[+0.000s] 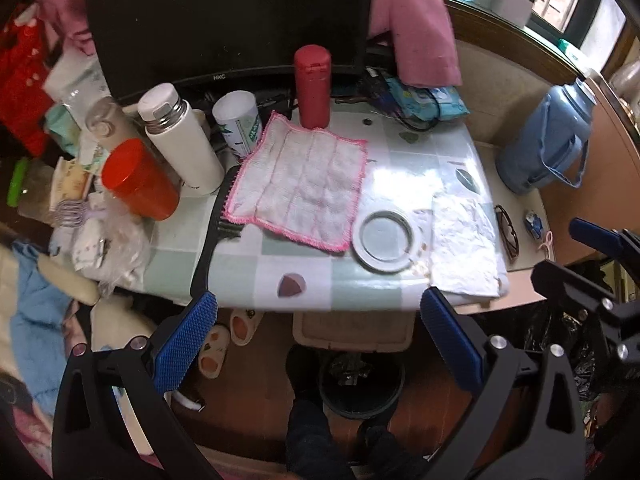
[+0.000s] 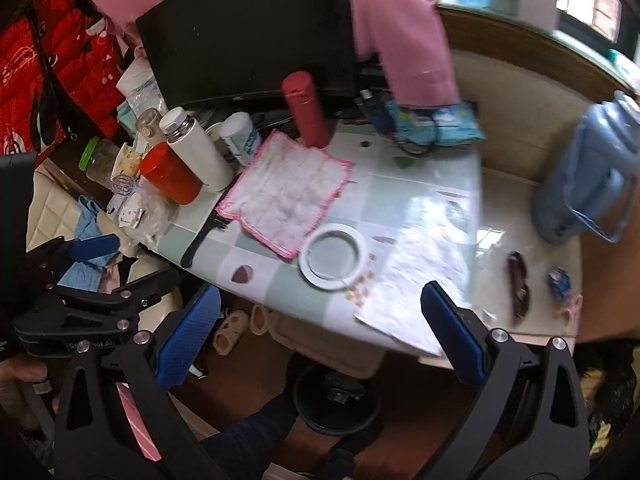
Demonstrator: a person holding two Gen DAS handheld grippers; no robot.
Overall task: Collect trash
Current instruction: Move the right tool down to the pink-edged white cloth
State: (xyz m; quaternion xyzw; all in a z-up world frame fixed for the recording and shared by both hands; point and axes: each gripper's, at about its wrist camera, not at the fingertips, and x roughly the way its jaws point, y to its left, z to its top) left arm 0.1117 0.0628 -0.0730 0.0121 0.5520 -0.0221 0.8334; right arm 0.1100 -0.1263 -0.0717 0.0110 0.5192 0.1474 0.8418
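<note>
A crumpled white paper napkin (image 1: 464, 248) lies at the table's front right corner; it also shows in the right wrist view (image 2: 420, 280). Small tan crumbs (image 2: 360, 292) lie beside it, next to a white ring-shaped lid (image 1: 385, 240) (image 2: 333, 258). A dark trash bin (image 1: 360, 384) (image 2: 336, 400) stands on the floor under the table's front edge. My left gripper (image 1: 320, 320) is open and empty, held before the table edge. My right gripper (image 2: 320, 312) is open and empty, its right finger near the napkin's front corner.
A pink-edged white cloth (image 1: 304, 184), a red bottle (image 1: 313, 86), a white flask (image 1: 180, 136), an orange cup (image 1: 138, 180) and a black comb (image 1: 212, 240) crowd the table. A blue thermos (image 1: 548, 140) and glasses (image 1: 507, 232) sit on the right. Slippers (image 1: 228, 336) lie on the floor.
</note>
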